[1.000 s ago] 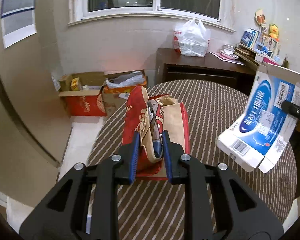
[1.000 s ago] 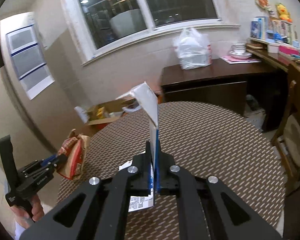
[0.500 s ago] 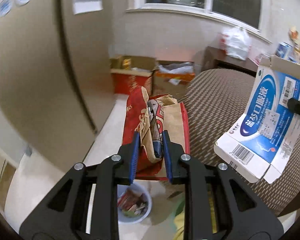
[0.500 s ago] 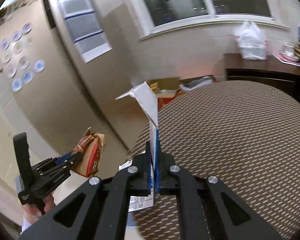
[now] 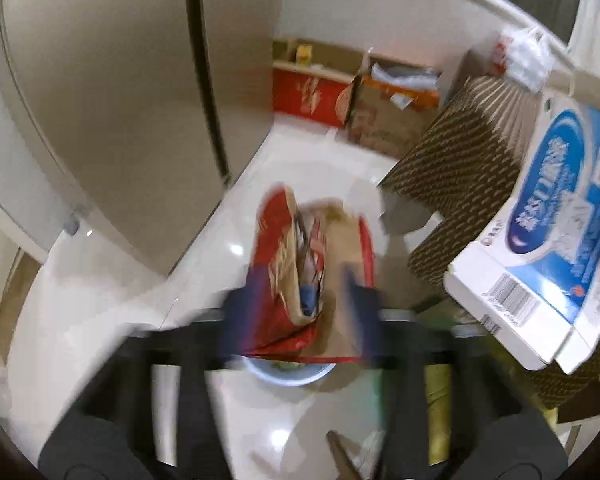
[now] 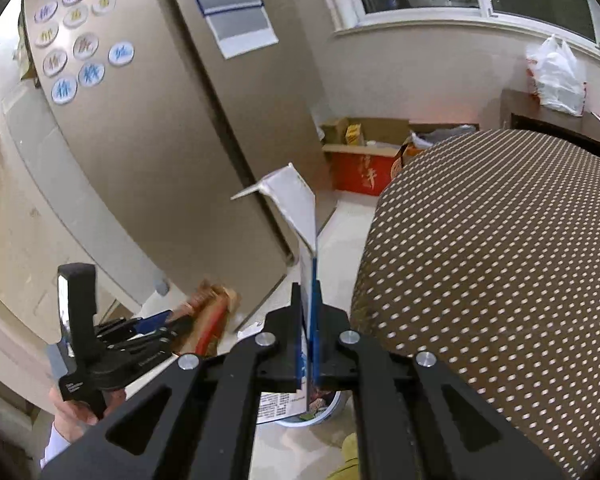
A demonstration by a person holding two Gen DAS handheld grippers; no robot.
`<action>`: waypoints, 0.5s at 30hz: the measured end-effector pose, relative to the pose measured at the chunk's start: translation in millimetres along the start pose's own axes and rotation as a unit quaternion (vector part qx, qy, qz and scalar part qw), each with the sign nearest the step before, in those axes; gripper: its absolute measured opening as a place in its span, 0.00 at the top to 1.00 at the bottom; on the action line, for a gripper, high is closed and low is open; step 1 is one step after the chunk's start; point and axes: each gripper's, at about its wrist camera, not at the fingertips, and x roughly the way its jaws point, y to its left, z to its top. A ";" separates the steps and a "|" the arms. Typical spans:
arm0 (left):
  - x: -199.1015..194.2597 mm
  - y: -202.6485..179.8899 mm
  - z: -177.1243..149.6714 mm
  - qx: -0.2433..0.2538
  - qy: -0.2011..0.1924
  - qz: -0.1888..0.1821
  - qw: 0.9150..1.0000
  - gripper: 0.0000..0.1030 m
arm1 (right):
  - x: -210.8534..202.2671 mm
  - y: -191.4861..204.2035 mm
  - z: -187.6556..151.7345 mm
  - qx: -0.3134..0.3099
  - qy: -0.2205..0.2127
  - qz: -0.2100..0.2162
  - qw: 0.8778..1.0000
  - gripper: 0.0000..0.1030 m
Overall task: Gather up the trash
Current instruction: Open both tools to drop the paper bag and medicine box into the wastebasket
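The bin (image 5: 290, 372) sits on the floor (image 5: 320, 160) beside the table (image 6: 500, 260), cardboard boxes (image 5: 352, 96) behind against the wall.
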 end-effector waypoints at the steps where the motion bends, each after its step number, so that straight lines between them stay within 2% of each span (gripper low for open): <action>1: 4.4 3.7 -2.4 -0.005 -0.007 0.014 1.000 0.27 | 3.6 2.0 -0.4 -0.003 0.003 -0.002 1.000 0.96; 6: 11.1 18.7 -12.9 -0.015 -0.007 0.018 1.000 0.27 | 28.9 14.3 -7.2 -0.014 0.027 -0.011 0.999 0.96; 13: 7.3 57.8 -36.1 -0.072 -0.008 0.042 0.996 0.27 | 80.1 45.7 -25.0 -0.048 0.062 -0.034 0.996 0.96; 15: 2.6 64.3 -41.7 -0.082 -0.006 0.042 0.996 0.27 | 96.1 53.3 -31.3 -0.040 0.079 -0.018 0.996 0.95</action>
